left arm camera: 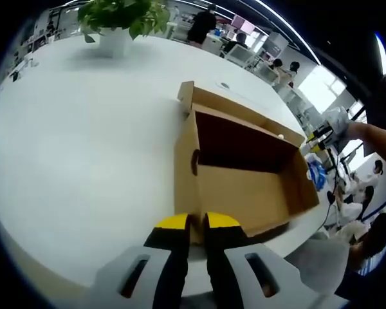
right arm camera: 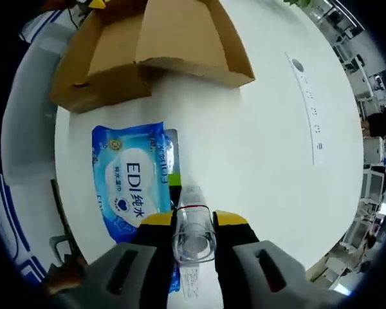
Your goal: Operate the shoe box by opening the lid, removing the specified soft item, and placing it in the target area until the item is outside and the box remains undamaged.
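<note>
The brown cardboard shoe box [left arm camera: 244, 174] stands open on the white table [left arm camera: 83, 141], its inside dark and bare. My left gripper [left arm camera: 198, 222] is shut on the box's near corner wall, with its yellow tips on either side of the cardboard. A blue wet-wipes pack [right arm camera: 130, 187] lies flat on the table just outside the box [right arm camera: 148, 45]. My right gripper [right arm camera: 194, 220] is shut on the pack's clear plastic end. That right gripper [left arm camera: 327, 129] and the blue pack [left arm camera: 315, 172] also appear past the box's far end in the left gripper view.
A potted plant [left arm camera: 122, 19] stands at the far side of the table. A printed strip [right arm camera: 307, 106] lies on the tabletop to the right of the box. The table edge [right arm camera: 58, 148] runs close by the pack. Several people sit and stand beyond the table [left arm camera: 367, 193].
</note>
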`<move>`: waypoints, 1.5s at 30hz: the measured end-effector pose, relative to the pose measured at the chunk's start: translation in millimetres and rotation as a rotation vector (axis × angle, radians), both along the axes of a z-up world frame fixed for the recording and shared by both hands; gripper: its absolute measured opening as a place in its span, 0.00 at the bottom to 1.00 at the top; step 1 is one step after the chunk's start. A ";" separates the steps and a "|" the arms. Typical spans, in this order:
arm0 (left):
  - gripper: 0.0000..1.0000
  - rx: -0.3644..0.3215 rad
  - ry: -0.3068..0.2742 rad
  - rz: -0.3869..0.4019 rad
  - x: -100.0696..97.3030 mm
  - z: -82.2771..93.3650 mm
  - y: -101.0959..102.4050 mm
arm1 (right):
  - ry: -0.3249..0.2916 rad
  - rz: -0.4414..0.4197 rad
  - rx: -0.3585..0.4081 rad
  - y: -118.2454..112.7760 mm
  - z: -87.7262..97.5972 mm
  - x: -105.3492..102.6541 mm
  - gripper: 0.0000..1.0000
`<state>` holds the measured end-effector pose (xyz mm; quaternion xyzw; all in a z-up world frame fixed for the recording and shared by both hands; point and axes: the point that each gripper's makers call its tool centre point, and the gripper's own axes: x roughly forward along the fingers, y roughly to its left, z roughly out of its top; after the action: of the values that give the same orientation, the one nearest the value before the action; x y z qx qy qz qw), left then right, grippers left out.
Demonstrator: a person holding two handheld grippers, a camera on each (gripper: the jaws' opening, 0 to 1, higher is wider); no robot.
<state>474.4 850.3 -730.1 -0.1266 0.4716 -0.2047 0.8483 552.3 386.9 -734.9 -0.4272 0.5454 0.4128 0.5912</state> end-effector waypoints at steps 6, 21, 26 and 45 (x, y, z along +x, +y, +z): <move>0.05 0.002 0.002 -0.005 0.6 -0.3 -0.5 | 0.008 0.006 -0.001 -0.2 -4.4 2.0 0.20; 0.05 0.009 -0.001 -0.007 2.5 -0.2 -2.7 | 0.024 0.013 -0.006 -3.4 -6.0 4.0 0.20; 0.05 0.015 -0.004 -0.007 2.5 -0.3 -2.5 | 0.032 0.005 -0.007 -3.3 -4.8 2.1 0.21; 0.05 0.007 -0.004 -0.006 3.0 -0.4 -2.0 | -0.074 -0.012 0.056 13.2 31.5 17.7 0.29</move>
<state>477.4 848.3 -730.5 -0.1217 0.4711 -0.2056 0.8491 570.0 400.1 -703.4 -0.4223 0.5140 0.4083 0.6251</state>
